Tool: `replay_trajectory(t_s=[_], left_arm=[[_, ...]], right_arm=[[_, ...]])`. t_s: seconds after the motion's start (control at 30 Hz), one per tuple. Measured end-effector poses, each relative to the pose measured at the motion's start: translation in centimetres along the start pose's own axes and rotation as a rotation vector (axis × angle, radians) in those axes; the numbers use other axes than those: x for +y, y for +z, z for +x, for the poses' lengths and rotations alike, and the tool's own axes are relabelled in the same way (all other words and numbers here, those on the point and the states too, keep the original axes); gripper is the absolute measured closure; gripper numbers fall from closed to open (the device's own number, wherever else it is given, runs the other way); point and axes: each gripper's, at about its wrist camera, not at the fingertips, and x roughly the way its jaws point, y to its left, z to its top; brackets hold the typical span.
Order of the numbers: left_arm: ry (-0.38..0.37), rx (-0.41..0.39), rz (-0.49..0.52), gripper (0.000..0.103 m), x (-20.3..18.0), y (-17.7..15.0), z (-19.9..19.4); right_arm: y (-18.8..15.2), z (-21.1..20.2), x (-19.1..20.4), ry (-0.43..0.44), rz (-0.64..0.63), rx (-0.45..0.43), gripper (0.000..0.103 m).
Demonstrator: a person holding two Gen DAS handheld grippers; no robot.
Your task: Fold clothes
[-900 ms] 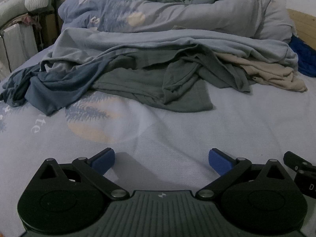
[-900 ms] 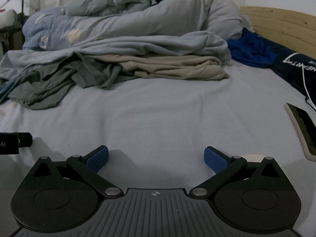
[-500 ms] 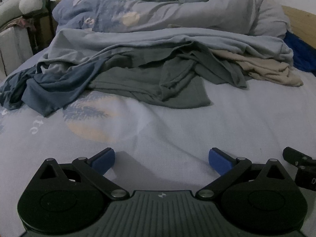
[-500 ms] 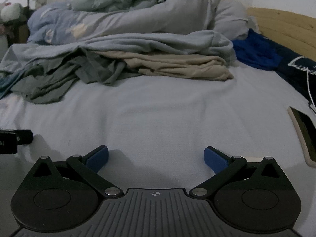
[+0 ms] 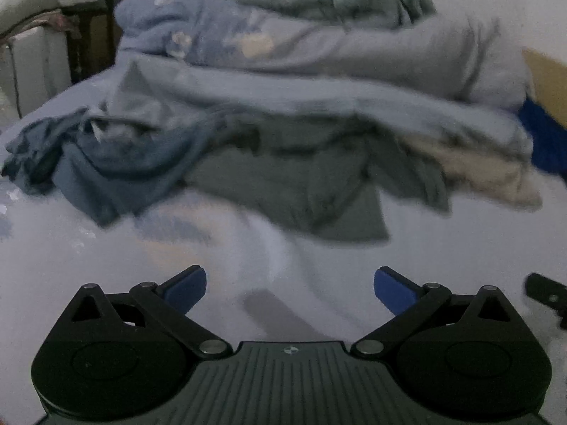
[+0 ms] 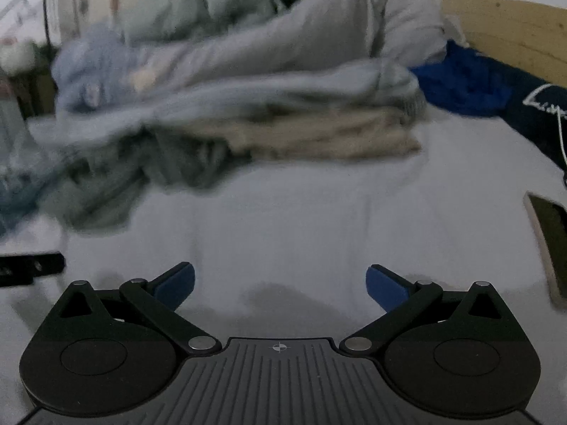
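Clothes [image 5: 283, 177] lie in a loose heap on the bed [image 5: 319, 255], ahead of both grippers; a grey-green shirt [image 5: 294, 198] sprawls at the front of the heap, a blue garment [image 5: 117, 173] is bunched at its left, a beige one [image 6: 329, 134] lies at its right in flat layers, and a pale grey piece [image 5: 319, 102] is draped over the top; the views are blurred, so finer creases cannot be made out. Only the beige one looks at all squared up; the rest are crumpled and tangled, so by my judgement most of the folding is left. The left gripper [image 5: 290, 285] hangs low over bare sheet short of the heap, its jaws spread wide with nothing between them; the right gripper [image 6: 280, 281] does the same, wide apart and empty. The bed is soft, with a printed sheet; behind the heap sits a rumpled duvet [image 5: 319, 35]; right of the heap lie dark blue clothes [image 6: 467, 81] against a wooden headboard [image 6: 514, 32], and a phone [image 6: 549, 241] lies nearer on the sheet; the room is dim.
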Motion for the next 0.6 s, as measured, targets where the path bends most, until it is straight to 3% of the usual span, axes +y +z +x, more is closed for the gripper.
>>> replay_trajectory(t_s=[0.37, 0.47, 0.6], left_arm=[[-0.063, -0.193, -0.108, 0.000, 3.1, 7.1, -6.1], [-0.091, -0.206, -0.147, 0.000, 3.7, 9.6, -6.4], [-0.104, -0.237, -0.104, 0.000, 3.2, 13.1, -5.5]], right_arm=[[11.7, -6.4, -4.1, 0.097, 0.139, -0.226, 0.000], [15.2, -6.1, -5.9, 0.085, 0.142, -0.270, 0.000], [18.7, -4.2, -8.5, 0.041, 0.140, -0.308, 0.000]])
